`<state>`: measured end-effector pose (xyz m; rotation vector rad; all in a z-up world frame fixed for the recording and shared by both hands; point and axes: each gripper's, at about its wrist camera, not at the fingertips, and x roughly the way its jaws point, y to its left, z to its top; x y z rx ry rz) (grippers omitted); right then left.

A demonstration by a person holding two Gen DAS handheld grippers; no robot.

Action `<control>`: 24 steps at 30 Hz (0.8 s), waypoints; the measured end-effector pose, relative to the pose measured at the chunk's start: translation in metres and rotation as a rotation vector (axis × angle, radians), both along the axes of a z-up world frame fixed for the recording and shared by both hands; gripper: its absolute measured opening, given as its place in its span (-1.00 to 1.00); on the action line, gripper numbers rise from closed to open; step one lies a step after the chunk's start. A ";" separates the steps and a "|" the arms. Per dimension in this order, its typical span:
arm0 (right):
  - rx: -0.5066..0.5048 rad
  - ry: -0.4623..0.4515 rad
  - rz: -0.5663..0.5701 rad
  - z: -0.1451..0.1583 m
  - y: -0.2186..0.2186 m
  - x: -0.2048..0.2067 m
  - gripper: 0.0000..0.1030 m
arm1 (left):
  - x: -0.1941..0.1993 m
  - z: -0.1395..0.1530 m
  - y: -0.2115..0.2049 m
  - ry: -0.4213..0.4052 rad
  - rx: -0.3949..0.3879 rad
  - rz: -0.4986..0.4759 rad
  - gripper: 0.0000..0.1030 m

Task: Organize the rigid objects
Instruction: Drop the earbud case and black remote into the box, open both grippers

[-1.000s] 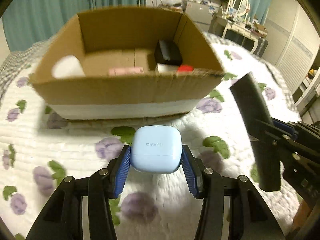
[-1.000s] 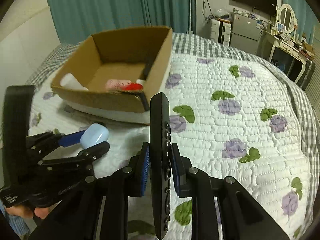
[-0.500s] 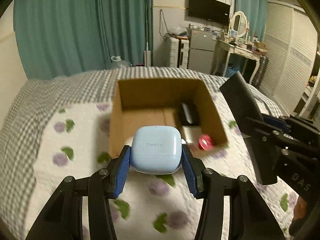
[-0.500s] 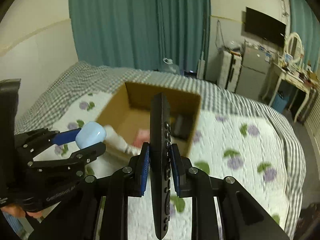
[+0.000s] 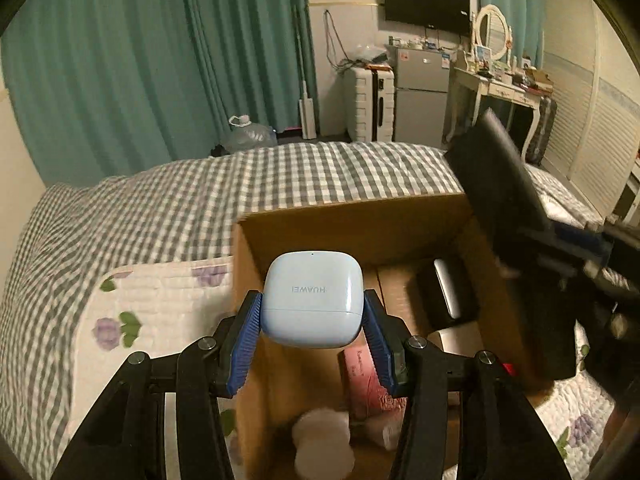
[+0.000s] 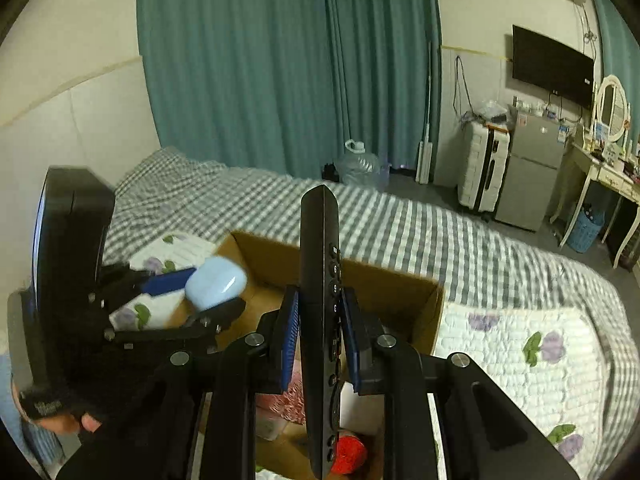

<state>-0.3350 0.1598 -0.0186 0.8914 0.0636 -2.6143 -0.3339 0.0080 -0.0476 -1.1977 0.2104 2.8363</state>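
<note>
1. Earbud case (image 5: 313, 299), pale blue and marked HUAWEI, is clamped between the blue pads of the left tool (image 5: 313, 334) and is held above the open cardboard box (image 5: 352, 216).
2. A black remote control (image 6: 320, 320) is gripped on edge by the right tool (image 6: 319, 342), its pads pressed tight to both sides, over the same box.
3. Inside the box a black case (image 5: 448, 300), a pink packet (image 5: 362, 380), white round items (image 5: 320, 440) and a red object (image 6: 348, 454) are seen.
4. The box is set on a bed (image 5: 160, 208) covered by a floral quilt (image 6: 520, 344).
</note>
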 end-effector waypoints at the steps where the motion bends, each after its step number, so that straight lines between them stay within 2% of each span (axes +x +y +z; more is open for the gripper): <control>1: 0.000 -0.016 -0.002 -0.009 0.002 -0.003 -0.63 | -0.002 -0.005 0.002 0.000 -0.008 0.004 -0.01; 4: 0.013 -0.053 -0.016 -0.029 0.007 -0.010 -0.63 | -0.004 -0.016 0.006 -0.020 -0.010 0.008 0.02; 7: 0.008 -0.071 -0.015 -0.036 0.010 -0.010 -0.63 | -0.003 -0.020 0.006 -0.029 -0.002 0.020 0.03; 10: 0.005 -0.069 -0.016 -0.035 0.012 -0.007 -0.62 | 0.001 -0.015 0.003 -0.028 0.011 0.044 0.25; 12: 0.002 -0.071 -0.017 -0.035 0.014 -0.007 -0.62 | 0.003 -0.011 -0.001 -0.033 0.033 0.051 0.26; 19: -0.008 -0.086 -0.028 -0.031 0.012 -0.017 -0.62 | 0.018 0.003 -0.007 0.020 0.016 0.058 0.33; 24: -0.016 -0.123 -0.020 -0.041 -0.001 -0.035 -0.62 | 0.019 0.005 -0.018 0.043 0.021 0.083 0.34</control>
